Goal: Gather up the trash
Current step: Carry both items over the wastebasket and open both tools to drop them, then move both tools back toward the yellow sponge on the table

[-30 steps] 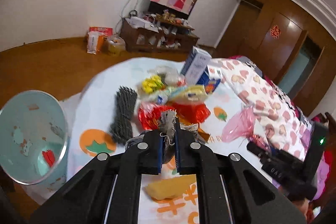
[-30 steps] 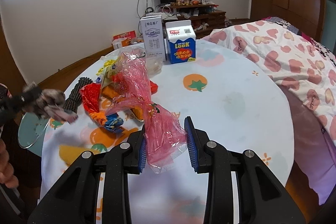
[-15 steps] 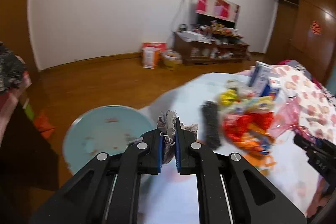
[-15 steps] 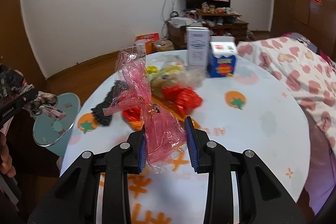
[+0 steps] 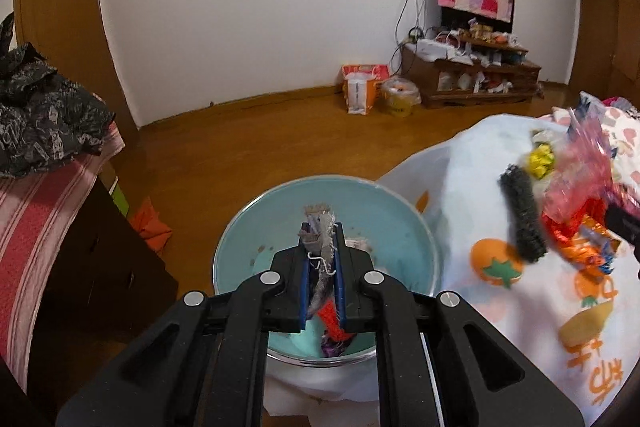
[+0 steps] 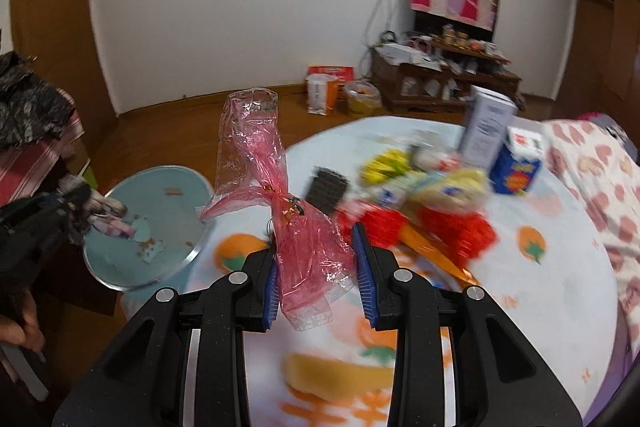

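Left claw [image 5: 322, 259] clamped on a frayed grey cloth scrap [image 5: 320, 247], poised over the light-blue trash bin [image 5: 400, 211] beside the counter [image 5: 460, 187]. Right claw [image 6: 316, 263] is pinched on a pink cellophane wrapper [image 6: 276, 195] above the counter, bin off to its left. Risks: scrap's loose threads could snag on the pads at release and not fall. Cellophane is light, likely to drift or catch the rim if let go short. Remaining wrappers [image 6: 440, 211] sit near the counter edge; a sweep could knock them off.
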`<action>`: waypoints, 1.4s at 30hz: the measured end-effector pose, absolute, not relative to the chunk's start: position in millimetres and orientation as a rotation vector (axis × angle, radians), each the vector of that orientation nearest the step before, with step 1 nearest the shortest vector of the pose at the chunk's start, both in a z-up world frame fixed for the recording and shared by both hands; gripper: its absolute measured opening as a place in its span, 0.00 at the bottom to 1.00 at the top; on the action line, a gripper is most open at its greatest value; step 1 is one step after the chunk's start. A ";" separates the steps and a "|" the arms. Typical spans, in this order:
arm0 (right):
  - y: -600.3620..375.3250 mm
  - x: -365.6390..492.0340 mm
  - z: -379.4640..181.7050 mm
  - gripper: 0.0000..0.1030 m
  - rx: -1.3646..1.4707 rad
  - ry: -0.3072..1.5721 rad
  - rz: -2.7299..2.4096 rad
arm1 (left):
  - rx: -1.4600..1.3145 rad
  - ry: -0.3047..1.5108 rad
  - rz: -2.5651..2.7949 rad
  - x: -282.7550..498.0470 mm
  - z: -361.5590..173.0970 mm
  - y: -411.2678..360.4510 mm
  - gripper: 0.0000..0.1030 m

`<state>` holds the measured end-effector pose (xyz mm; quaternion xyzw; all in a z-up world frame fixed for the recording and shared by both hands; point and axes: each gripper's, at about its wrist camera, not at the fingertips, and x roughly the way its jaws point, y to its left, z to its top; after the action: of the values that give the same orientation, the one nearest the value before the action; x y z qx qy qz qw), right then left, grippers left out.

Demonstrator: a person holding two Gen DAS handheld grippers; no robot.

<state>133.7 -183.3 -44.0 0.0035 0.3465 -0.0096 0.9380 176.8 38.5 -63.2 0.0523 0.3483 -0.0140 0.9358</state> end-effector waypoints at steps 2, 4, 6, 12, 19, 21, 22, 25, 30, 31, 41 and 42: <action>-169.7 145.8 -46.6 0.32 -0.003 0.715 0.005 | 0.105 0.734 -0.029 180.2 -70.3 40.3 0.09; -155.6 156.8 -50.5 0.32 -0.009 0.726 0.035 | 0.103 0.750 -0.027 183.9 -76.2 42.1 0.09; -143.7 166.0 -55.0 0.32 -0.012 0.739 0.061 | 0.094 0.764 -0.024 187.8 -80.8 46.3 0.09; -104.8 196.5 -74.7 0.32 -0.024 0.805 0.154 | 0.089 0.790 -0.013 201.8 -97.4 52.4 0.09; -76.3 226.5 -104.6 0.40 -0.024 0.898 0.225 | 0.074 0.832 0.035 217.4 -117.0 69.7 0.10; -72.9 231.6 -109.8 0.51 -0.017 0.920 0.252 | 0.071 0.840 0.055 218.5 -120.0 73.3 0.29; -72.9 232.5 -110.0 0.56 -0.009 0.920 0.250 | 0.070 0.838 0.063 218.5 -120.3 75.6 0.50; -77.5 232.3 -108.0 0.64 0.011 0.916 0.246 | 0.071 0.817 0.084 214.0 -117.1 76.9 0.58; -90.7 226.4 -101.4 0.68 0.041 0.908 0.222 | 0.026 0.810 0.132 208.0 -111.0 84.2 0.77; -95.1 222.8 -98.0 0.70 0.051 0.900 0.216 | 0.015 0.806 0.135 206.0 -108.7 85.8 0.80; -150.1 174.1 -66.2 0.80 0.081 0.820 0.104 | -0.011 0.731 0.088 176.7 -75.3 55.7 0.94; -156.2 167.7 -64.4 0.80 0.079 0.810 0.087 | -0.008 0.733 0.079 174.9 -74.6 51.1 0.94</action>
<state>167.7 -156.2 -64.4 0.0383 0.3936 0.0422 0.9175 174.9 51.1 -74.6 -0.0040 0.3583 0.0386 0.9328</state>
